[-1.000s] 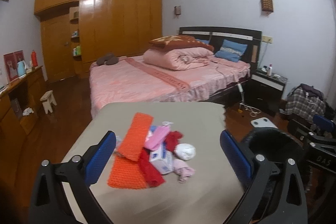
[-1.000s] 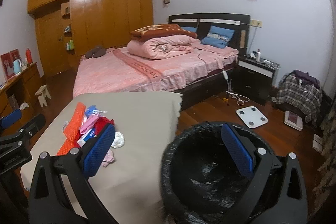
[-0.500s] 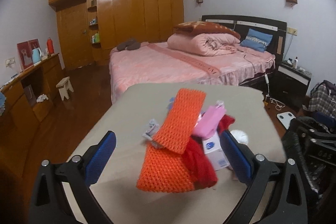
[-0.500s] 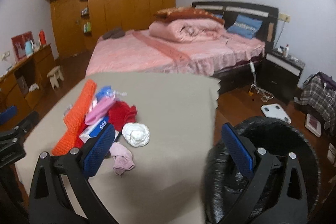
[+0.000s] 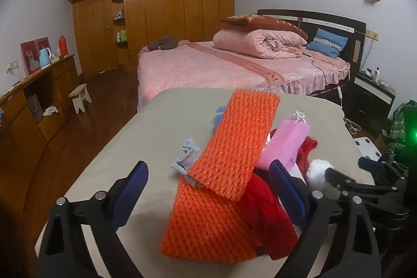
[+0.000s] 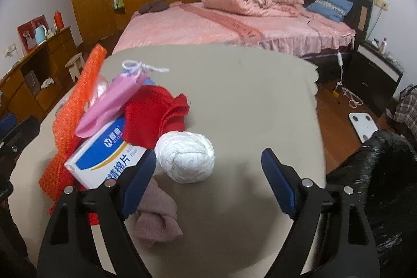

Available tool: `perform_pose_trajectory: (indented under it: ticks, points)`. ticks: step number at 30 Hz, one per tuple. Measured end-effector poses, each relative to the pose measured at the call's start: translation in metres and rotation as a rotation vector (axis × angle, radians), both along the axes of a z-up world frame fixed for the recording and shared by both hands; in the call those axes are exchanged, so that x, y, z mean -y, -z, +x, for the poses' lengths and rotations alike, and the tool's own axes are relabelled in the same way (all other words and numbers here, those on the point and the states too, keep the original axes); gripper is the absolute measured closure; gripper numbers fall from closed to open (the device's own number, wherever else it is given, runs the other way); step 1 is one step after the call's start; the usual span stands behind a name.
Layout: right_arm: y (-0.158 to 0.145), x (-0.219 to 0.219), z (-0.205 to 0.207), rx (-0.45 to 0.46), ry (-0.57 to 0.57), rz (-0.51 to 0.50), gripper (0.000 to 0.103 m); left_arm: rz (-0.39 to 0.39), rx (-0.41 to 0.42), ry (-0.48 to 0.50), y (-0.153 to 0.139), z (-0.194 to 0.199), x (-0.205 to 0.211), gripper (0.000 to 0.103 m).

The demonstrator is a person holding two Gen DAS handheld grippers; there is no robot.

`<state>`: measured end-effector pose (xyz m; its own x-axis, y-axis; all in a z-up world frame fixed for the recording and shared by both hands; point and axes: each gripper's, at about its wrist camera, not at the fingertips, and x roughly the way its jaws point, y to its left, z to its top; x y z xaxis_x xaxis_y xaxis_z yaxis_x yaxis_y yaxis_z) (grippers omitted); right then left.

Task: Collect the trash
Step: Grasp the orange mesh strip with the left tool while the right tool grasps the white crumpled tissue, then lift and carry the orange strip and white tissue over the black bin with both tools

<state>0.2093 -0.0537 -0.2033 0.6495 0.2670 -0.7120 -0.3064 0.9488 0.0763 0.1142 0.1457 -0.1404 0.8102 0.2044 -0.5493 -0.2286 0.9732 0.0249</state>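
Both tongs spread, right tongs (image 6: 208, 173) around white wad (image 6: 185, 157) (untouched), left tongs (image 5: 208, 189) around orange mesh (image 5: 224, 179).

Black frame, blue-padded fingers (image 6: 277, 183), silver screws.

a wide bed with a pink patterned cover (image 5: 208, 67) fills the middle of the room, a rolled pink quilt (image 5: 258, 43) lying on it under a brown cushion (image 5: 260, 21), with a blue pillow (image 5: 327, 43) against the dark headboard (image 5: 331, 20). a wall of glossy wooden wardrobes (image 5: 166, 9) stands behind. to the left, a long wooden sideboard (image 5: 34, 95) carries a pale blue kettle (image 5: 44, 56) and a red bottle (image 5: 62, 44); a small white stool (image 5: 80, 97) sits on the dark wood floor (image 5: 104, 95). a black bedside cabinet (image 6: 375, 74) stands right of the bed, a white bathroom scale (image 6: 363, 125) on the floor near it.
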Motion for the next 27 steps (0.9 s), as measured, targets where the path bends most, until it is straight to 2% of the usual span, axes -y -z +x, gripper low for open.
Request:
perform_pose_trajectory:
  ticks: [4, 7, 8, 10, 12, 15, 18, 21, 23, 27]
  points:
    - [0.013, -0.008, 0.008, -0.051, -0.033, 0.0, 0.037, -0.004, -0.006, -0.003, 0.002, 0.001, -0.002, 0.012]
    - [0.018, -0.012, 0.01, -0.09, -0.083, 0.033, 0.054, -0.014, -0.022, 0.0, 0.005, 0.005, -0.002, 0.012]
    - [0.019, -0.016, 0.009, -0.092, -0.101, 0.039, 0.064, -0.018, -0.025, 0.004, 0.006, 0.007, -0.002, 0.012]
    - [0.016, -0.019, 0.005, -0.081, -0.117, 0.019, 0.067, -0.021, -0.019, 0.013, 0.006, 0.01, -0.001, 0.014]
    - [0.011, -0.019, 0.0, -0.076, -0.129, 0.028, 0.07, -0.02, -0.022, 0.032, 0.005, 0.016, 0.003, 0.02]
    - [-0.001, -0.014, -0.009, -0.039, -0.125, 0.034, 0.07, 0.0, -0.043, 0.056, 0.01, 0.026, 0.009, 0.034]
    - [-0.012, -0.007, -0.013, -0.019, -0.121, 0.048, 0.07, -0.015, -0.065, 0.079, 0.016, 0.035, 0.012, 0.045]
    - [-0.02, 0.001, -0.016, -0.004, -0.115, 0.052, 0.07, -0.047, -0.079, 0.093, 0.023, 0.041, 0.01, 0.072]
    - [-0.024, 0.006, -0.019, 0.0, -0.106, 0.064, 0.07, -0.066, -0.082, 0.107, 0.026, 0.04, 0.009, 0.085]
    - [-0.033, 0.017, -0.021, 0.015, -0.092, 0.086, 0.07, -0.06, -0.066, 0.113, 0.022, 0.036, 0.01, 0.095]
